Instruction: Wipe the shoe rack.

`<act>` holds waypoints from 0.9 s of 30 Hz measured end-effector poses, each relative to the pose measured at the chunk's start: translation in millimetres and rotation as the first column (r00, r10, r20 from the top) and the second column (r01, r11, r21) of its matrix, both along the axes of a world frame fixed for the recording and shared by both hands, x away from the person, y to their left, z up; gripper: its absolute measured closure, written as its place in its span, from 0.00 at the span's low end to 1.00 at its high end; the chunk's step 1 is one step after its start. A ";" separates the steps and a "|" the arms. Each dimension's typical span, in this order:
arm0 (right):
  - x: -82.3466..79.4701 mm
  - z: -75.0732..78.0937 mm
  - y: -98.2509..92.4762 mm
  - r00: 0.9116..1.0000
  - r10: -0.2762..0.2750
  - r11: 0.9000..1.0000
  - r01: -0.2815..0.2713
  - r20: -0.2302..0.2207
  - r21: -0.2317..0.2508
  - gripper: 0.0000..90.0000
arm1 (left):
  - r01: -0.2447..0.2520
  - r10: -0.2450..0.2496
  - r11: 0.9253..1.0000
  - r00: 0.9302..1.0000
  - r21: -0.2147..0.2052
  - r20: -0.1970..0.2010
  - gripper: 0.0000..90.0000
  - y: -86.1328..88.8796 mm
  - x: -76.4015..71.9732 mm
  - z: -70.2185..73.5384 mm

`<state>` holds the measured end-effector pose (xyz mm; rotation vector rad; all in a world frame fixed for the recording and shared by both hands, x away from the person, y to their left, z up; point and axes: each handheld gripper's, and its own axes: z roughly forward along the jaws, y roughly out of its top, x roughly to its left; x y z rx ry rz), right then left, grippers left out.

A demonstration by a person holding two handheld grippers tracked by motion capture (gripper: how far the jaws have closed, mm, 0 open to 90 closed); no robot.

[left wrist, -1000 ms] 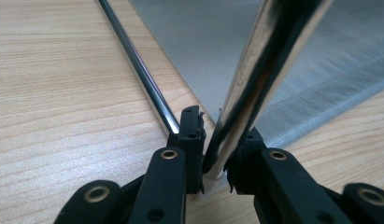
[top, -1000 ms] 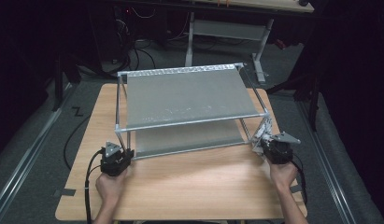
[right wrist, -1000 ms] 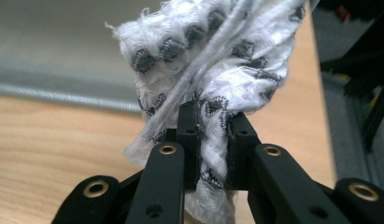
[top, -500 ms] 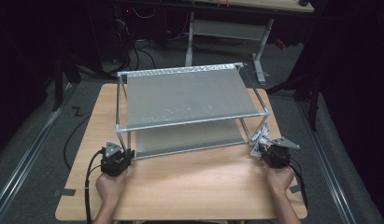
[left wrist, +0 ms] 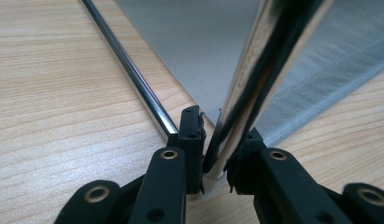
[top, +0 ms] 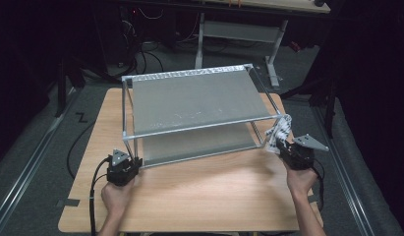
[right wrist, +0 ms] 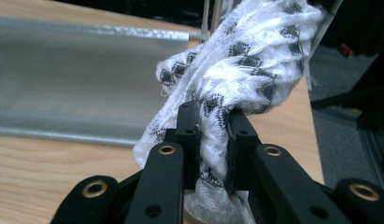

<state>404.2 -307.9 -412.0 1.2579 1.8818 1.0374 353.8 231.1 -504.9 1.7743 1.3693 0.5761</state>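
While the left gripper (top: 125, 166) clamps the chrome corner post (left wrist: 255, 79) of the two-tier rack (top: 199, 105) right at its foot, jaws pinched tight on the tube, the right gripper (top: 284, 146) has a bunched white cloth with black flecks (right wrist: 245, 60) squeezed between its pads, up against the rack's near right corner. Both hands sit at the near edge of the wooden table (top: 209, 196), rack just beyond them.

The risk, as I judge it: that cloth looks loosely woven and snaggy, and it lies against the right front post (top: 282, 118), so a sharp pull could catch a thread there and drag the light frame sideways. If the left grip slips on the polished tube, the rack could skid or tip.

Further out, the rack's grey upper shelf (top: 194, 101) lies bare, with the lower one (top: 189, 145) under it; dark floor and another table's legs (top: 273, 59) lie beyond.
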 end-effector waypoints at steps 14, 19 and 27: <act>11.5 -40.1 6.5 0.994 -0.020 0.999 0.017 -0.107 -0.033 0.88 | 0.003 -0.003 1.000 1.000 -0.004 -0.001 0.87 0.1 0.1 -0.1; 16.6 -60.5 13.1 0.987 -0.023 0.998 0.014 -0.159 -0.061 0.88 | 0.004 -0.004 1.000 1.000 -0.004 -0.001 0.87 0.2 0.1 -0.1; 20.7 -72.3 12.3 0.979 -0.034 0.999 0.025 -0.199 -0.048 0.88 | 0.005 -0.005 1.000 1.000 -0.005 -0.002 0.87 0.0 0.1 -0.1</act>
